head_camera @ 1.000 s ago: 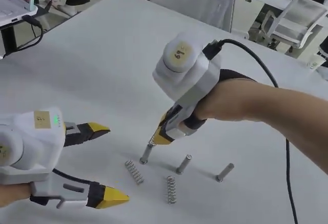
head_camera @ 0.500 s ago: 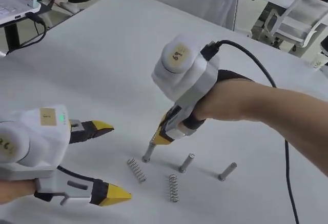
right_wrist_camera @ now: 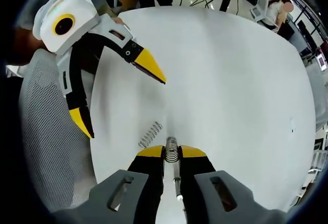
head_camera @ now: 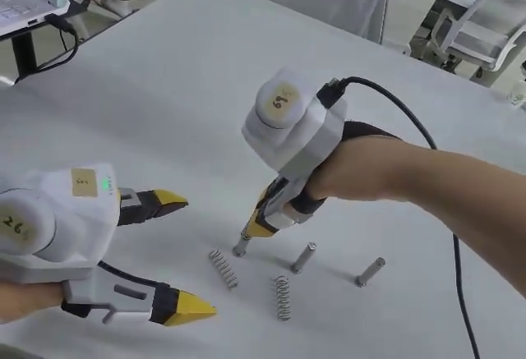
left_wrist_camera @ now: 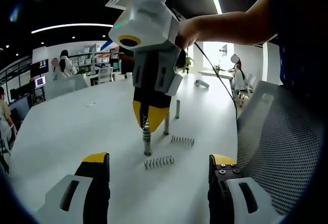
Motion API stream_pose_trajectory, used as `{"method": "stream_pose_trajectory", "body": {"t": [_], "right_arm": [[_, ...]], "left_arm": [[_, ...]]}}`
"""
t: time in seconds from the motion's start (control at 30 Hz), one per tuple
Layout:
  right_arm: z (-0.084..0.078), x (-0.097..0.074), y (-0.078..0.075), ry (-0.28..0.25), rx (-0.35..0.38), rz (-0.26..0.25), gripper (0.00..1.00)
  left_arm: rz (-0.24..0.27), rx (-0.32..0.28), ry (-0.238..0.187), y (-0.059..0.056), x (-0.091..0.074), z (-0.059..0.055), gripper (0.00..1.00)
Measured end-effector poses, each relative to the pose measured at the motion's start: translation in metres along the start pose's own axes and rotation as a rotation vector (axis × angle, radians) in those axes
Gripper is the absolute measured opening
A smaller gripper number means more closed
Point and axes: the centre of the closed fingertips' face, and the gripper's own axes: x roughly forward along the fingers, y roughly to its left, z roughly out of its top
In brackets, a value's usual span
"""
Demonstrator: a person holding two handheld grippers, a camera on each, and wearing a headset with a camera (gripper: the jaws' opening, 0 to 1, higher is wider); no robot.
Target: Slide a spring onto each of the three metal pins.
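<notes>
The right gripper point(head_camera: 253, 231) points steeply down at the white table point(head_camera: 164, 88). Its jaws are drawn narrow and pinch a spring point(right_wrist_camera: 172, 149) between the yellow tips. The held spring sits over the leftmost pin point(head_camera: 241, 249). In the left gripper view its coils show around the pin at the tips, and the bare lower shaft runs on down to the table.

To the right of it the middle pin point(head_camera: 303, 257) and the right pin point(head_camera: 371, 271) stand bare in a row, each apart from the next.

Two more springs lie flat on the near side of the row. The left loose spring point(head_camera: 222, 268) is just near and left of the leftmost pin. The right loose spring point(head_camera: 283, 296) is nearer, in front of the middle pin.

The left gripper point(head_camera: 187, 257) hovers at the near left, above the table. Its jaws are spread wide with nothing between them, and its tips are aimed toward the pins, close to the left loose spring but apart from it.
</notes>
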Motion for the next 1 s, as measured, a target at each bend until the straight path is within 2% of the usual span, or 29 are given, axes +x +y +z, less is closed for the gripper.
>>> {"method": "stream_pose_trajectory", "body": {"t": [0.4,1.0], "right_arm": [[-0.004,0.021,0.001,0.017,0.006,0.006,0.08],[-0.005,0.030,-0.001,0.007,0.018,-0.002,0.09]], "left_arm": [[-0.003,-0.001,0.004,0.000,-0.001,0.000,0.75],[-0.004,-0.001,0.006,0.001,-0.003,-0.001,0.74]]}}
